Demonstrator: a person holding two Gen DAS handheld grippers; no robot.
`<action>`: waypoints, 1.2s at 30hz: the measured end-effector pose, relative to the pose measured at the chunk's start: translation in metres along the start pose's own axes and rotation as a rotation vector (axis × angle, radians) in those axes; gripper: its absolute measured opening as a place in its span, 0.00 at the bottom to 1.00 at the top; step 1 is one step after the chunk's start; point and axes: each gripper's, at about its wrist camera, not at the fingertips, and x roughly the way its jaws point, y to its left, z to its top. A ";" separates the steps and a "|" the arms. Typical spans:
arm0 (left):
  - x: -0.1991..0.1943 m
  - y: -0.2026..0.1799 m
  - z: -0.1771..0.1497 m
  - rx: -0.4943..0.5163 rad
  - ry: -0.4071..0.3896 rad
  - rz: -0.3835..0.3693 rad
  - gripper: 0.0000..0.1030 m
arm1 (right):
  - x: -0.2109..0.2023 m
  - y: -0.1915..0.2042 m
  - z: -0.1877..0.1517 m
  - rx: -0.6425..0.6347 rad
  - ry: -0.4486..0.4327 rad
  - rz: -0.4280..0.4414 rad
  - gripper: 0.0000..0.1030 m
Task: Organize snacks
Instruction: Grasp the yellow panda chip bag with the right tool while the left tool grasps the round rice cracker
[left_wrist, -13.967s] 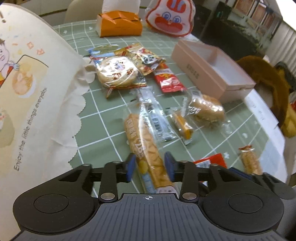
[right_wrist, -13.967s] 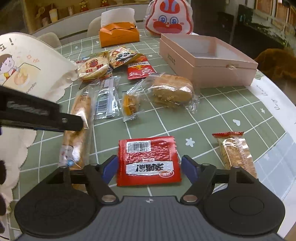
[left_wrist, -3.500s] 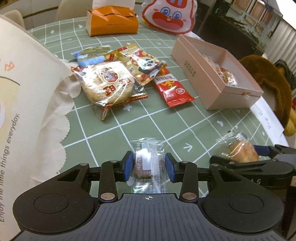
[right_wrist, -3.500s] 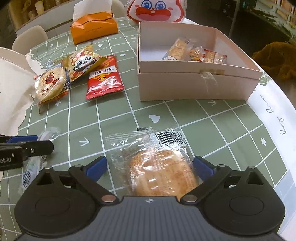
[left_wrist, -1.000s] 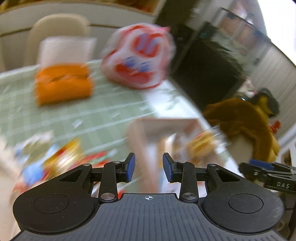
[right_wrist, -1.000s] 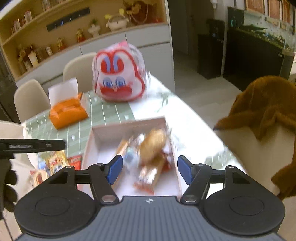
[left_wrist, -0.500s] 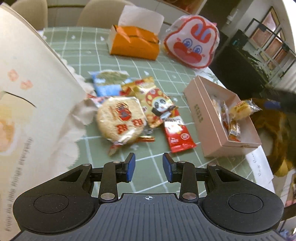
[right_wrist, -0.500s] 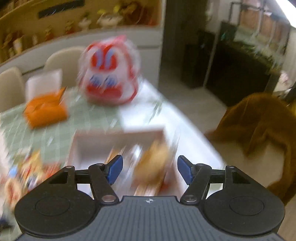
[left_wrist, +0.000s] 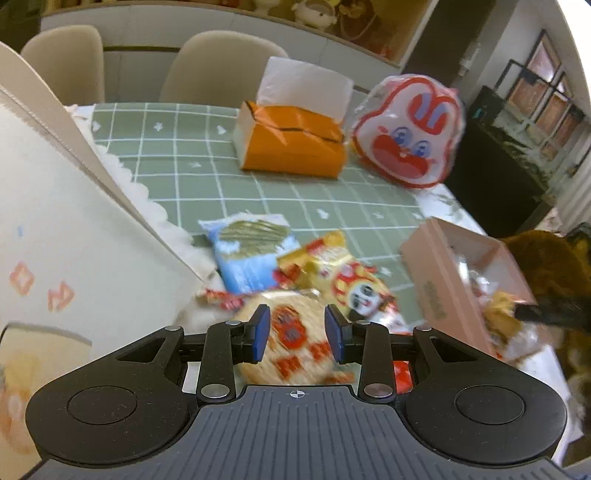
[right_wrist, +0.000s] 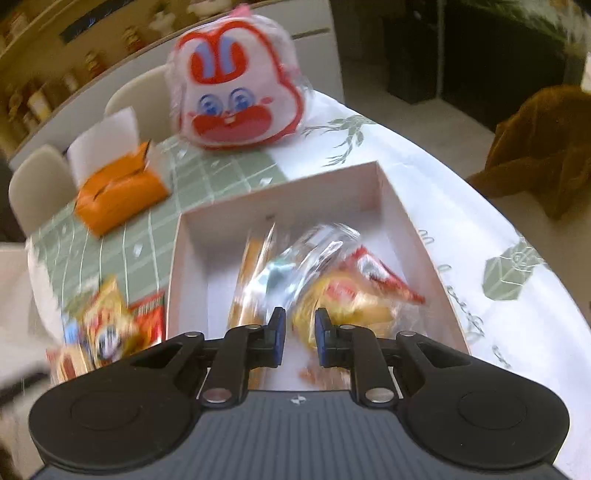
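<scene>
The pink box (right_wrist: 410, 229) holds several wrapped snacks, among them a clear-wrapped bun (right_wrist: 332, 295) and a red packet (right_wrist: 384, 273). My right gripper (right_wrist: 298, 334) hovers over the box's near end, jaws narrowed to a small gap with nothing between them. My left gripper (left_wrist: 297, 334) is partly open and empty, above a round cracker packet (left_wrist: 291, 339). Next to it lie a panda snack bag (left_wrist: 354, 291) and a blue packet (left_wrist: 251, 254). The box also shows in the left wrist view (left_wrist: 436, 291), with the right gripper's finger over it.
An orange tissue box (left_wrist: 291, 144) and a rabbit-face bag (left_wrist: 410, 133) stand at the table's far side. A large cream paper bag (left_wrist: 74, 258) rises on the left. A brown plush (right_wrist: 543, 144) sits off the table's right edge. Chairs stand behind.
My left gripper has dropped lower and closer to the cracker packet. My right gripper has narrowed its jaws and come down over the box.
</scene>
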 end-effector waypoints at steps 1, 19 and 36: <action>0.006 0.001 0.001 0.002 0.000 0.017 0.36 | -0.004 0.003 -0.005 -0.023 -0.007 -0.016 0.18; -0.039 0.016 -0.055 -0.035 0.090 0.008 0.36 | 0.044 0.200 -0.002 -0.356 0.052 0.063 0.66; -0.062 0.054 -0.069 -0.130 0.090 -0.054 0.36 | 0.076 0.239 -0.037 -0.388 0.114 -0.068 0.57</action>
